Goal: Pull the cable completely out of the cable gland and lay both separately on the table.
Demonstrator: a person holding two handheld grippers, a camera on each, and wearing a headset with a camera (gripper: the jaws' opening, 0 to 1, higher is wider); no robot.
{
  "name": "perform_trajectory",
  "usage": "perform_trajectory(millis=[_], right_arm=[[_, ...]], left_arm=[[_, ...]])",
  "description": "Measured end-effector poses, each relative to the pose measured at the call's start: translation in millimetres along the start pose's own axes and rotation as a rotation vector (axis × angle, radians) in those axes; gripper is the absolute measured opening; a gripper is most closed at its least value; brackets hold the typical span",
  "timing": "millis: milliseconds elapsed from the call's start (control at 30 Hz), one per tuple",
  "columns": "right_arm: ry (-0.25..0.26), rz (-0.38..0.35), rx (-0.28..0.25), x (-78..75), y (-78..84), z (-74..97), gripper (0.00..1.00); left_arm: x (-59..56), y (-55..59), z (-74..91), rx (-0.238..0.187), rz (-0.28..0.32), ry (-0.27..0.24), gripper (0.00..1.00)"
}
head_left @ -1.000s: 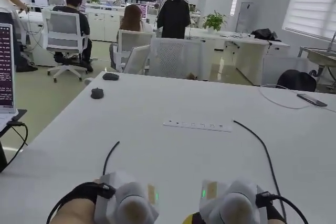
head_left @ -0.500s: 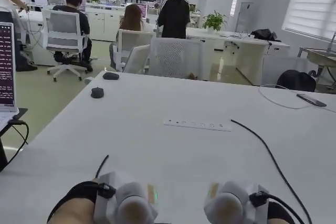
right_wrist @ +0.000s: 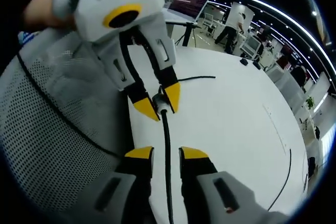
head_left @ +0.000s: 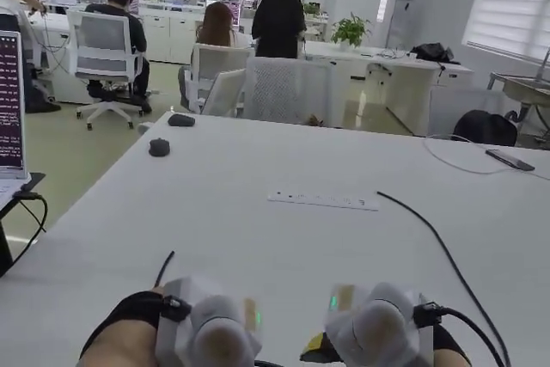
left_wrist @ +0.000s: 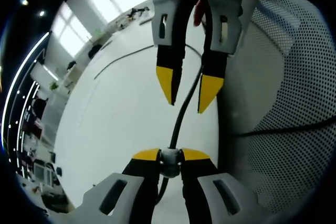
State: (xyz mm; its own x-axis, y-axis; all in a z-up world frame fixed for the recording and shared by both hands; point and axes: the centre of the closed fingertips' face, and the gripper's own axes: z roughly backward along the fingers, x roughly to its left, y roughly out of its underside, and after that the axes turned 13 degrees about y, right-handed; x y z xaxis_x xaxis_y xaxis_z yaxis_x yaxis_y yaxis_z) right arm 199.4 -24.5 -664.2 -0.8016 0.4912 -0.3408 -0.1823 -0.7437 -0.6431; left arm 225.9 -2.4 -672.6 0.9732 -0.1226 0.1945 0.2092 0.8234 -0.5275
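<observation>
- Two grippers, one cable gland, one cable through it.
- My left gripper [left_wrist: 170,156] is clamped on the small grey cable gland [left_wrist: 170,162], with a yellow tip pressed against each side of it.
- My right gripper [right_wrist: 167,153] has its jaws a little apart. The black cable [right_wrist: 167,129] runs straight down the gap, and I see a sliver of daylight on each side of it, so it has no grip there.
- The two grippers face each other tip to tip, low over the near edge of the white table [head_left: 284,247], just beside a white perforated surface [left_wrist: 294,77].
- The cable is not out. It goes into the gland on my right gripper's side and comes out the far side, and its short free end [right_wrist: 197,78] lies on the table.
- One more black lead [head_left: 447,255] lies on the table, a long one curving off to the right. I cannot tell what it runs to.
- One green light glows on each gripper body in the head view, two in all.
- One flat white strip [head_left: 322,200] lies mid-table. Its row of small marks is too small for me to read.
- Two dark computer mice sit at the far left of the table, one near [head_left: 159,148] and one further back [head_left: 180,120].
- One phone [head_left: 510,161] lies at the far right.
- One laptop screen [head_left: 9,109] at the left edge shows lines of text that I cannot read.
- No brand or label is legible on the grippers or the gland.
</observation>
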Motion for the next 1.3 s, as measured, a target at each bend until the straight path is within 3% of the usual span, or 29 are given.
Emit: perform_trajectory(millis=[100,200,267,400,600,800,833,867,933,1133,1200,1300], right_arm=[[0.007,0.042,0.015,0.5,4.0,-0.9,0.05],[0.01,0.014,0.04,-3.4,9.3,-2.2,0.04],[0.035,0.051,0.082,-8.6,18.7,-1.8,0.04],[0.056,0.033,0.123,-13.2,28.2,-4.0,0.03],[0.079,0.058,0.301,-19.3,67.0,-1.7,0.03],[0.079,0.065,0.4,-21.1,87.3,1.2,0.05],[0.088,0.06,0.387,-22.5,83.8,1.3,0.1],[0.095,0.037,0.347,-23.1,76.2,-0.8,0.19],[0.072,-0.032,0.258,-17.6,56.3,-3.1,0.25],[0.036,-0.036,0.04,-10.0,8.6,-3.0,0.23],[0.023,-0.036,0.001,-6.3,-0.7,-2.6,0.22],[0.013,-0.004,-0.018,-0.2,-5.6,-1.8,0.19]], left_arm=[[-1.7,-1.8,-0.4,-0.002,-0.009,0.005,0.16],[-2.2,0.3,-1.4,0.012,-0.019,0.008,0.16],[1.1,0.8,-0.2,0.007,-0.003,-0.001,0.15],[3.8,3.6,1.3,0.009,0.013,-0.013,0.15],[3.2,7.2,0.9,0.032,0.009,-0.014,0.15],[2.8,7.4,1.3,0.03,0.016,-0.014,0.15],[3.1,7.7,1.4,0.033,0.015,-0.015,0.15],[3.2,7.6,1.4,0.033,0.013,-0.016,0.15],[3.3,6.8,1.5,0.03,0.009,-0.017,0.15],[3.4,1.8,3.0,0.019,-0.018,-0.028,0.15],[2.1,-1.5,3.2,0.01,-0.029,-0.027,0.15],[-1.2,-5.8,0.8,0.005,-0.054,-0.017,0.15]])
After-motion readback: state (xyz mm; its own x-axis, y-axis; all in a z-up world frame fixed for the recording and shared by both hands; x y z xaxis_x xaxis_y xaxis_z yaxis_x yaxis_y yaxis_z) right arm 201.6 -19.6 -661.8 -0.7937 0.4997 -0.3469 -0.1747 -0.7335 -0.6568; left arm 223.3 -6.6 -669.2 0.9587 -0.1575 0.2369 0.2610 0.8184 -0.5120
